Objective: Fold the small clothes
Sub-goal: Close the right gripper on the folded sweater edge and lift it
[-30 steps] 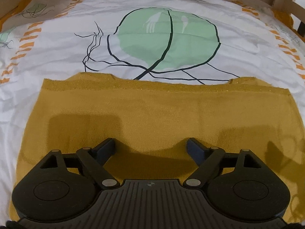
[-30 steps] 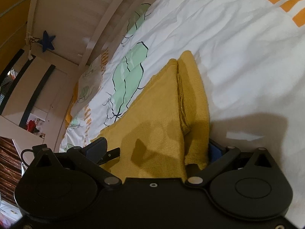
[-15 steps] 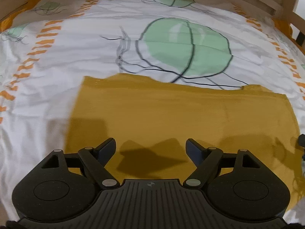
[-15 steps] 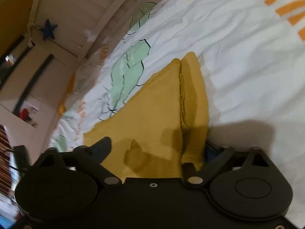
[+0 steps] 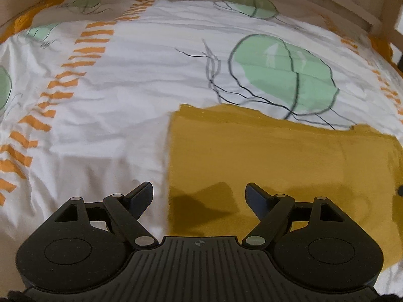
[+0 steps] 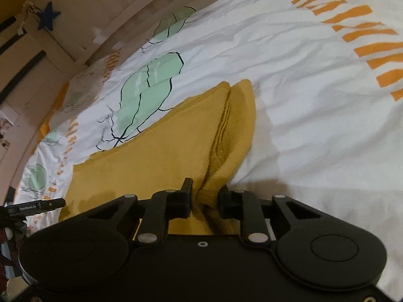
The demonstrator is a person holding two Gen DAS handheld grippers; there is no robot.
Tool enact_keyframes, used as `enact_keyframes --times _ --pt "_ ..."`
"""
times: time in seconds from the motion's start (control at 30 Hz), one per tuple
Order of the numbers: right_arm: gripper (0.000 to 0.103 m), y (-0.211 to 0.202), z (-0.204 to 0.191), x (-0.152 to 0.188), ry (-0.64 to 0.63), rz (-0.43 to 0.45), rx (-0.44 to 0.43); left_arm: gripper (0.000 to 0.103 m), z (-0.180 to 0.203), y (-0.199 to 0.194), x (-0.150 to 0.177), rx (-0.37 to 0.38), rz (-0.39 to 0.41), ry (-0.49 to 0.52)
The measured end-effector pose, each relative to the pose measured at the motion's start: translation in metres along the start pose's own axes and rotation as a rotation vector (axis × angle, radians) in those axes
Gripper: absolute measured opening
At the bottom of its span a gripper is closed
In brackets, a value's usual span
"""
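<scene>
My left gripper (image 5: pixel 199 195) hangs wide open and empty at bottom centre, straddling the left edge of the mustard knit (image 5: pixel 277 161), which lies flat at lower right on the wrinkled printed sheet (image 5: pixel 126 100). My right gripper (image 6: pixel 204 196) is pinched on the knit's folded edge, centre frame. It looks soft, light and floppy; I'd grip corners or hems, through all layers.

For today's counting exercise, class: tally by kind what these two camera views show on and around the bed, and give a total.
Mustard knitted garment: 1
Patterned bed sheet: 1
Hand-held gripper: 2, the left hand-held gripper open, the right hand-held gripper shut on the garment's edge
Blue star decoration: 1
Total: 5
</scene>
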State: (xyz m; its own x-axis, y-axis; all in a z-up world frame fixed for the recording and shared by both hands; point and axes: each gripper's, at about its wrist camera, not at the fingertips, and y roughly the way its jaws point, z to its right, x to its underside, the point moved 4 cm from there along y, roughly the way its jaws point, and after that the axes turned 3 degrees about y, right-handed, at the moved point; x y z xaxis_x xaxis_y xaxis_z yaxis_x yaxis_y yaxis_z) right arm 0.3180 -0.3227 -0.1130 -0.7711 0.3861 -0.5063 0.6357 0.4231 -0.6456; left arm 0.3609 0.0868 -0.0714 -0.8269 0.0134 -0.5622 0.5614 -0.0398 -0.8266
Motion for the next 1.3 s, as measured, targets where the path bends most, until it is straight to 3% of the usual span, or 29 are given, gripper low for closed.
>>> enact_keyframes --times 0.17,0.33,0.67,0.93,1.3 --pt "0.027 -0.006 -0.03 -0.005 -0.039 -0.002 0.056 0.08 -0.019 0.01 -0.001 0.059 -0.04 -0.074" --pt "0.025 -0.009 -0.07 -0.007 -0.087 -0.013 0.068 0.08 -0.032 0.005 -0.009 0.088 -0.021 -0.1" --pt "0.024 0.021 -0.148 0.005 -0.051 -0.051 -0.064 0.08 -0.062 -0.012 -0.019 0.108 0.021 -0.141" --pt "0.023 0.063 -0.198 0.033 0.006 -0.111 -0.185 0.08 -0.085 -0.012 -0.016 0.12 0.009 -0.186" --pt "0.021 0.1 -0.25 0.067 -0.065 -0.166 -0.209 0.08 -0.099 -0.014 -0.02 0.123 0.017 -0.235"
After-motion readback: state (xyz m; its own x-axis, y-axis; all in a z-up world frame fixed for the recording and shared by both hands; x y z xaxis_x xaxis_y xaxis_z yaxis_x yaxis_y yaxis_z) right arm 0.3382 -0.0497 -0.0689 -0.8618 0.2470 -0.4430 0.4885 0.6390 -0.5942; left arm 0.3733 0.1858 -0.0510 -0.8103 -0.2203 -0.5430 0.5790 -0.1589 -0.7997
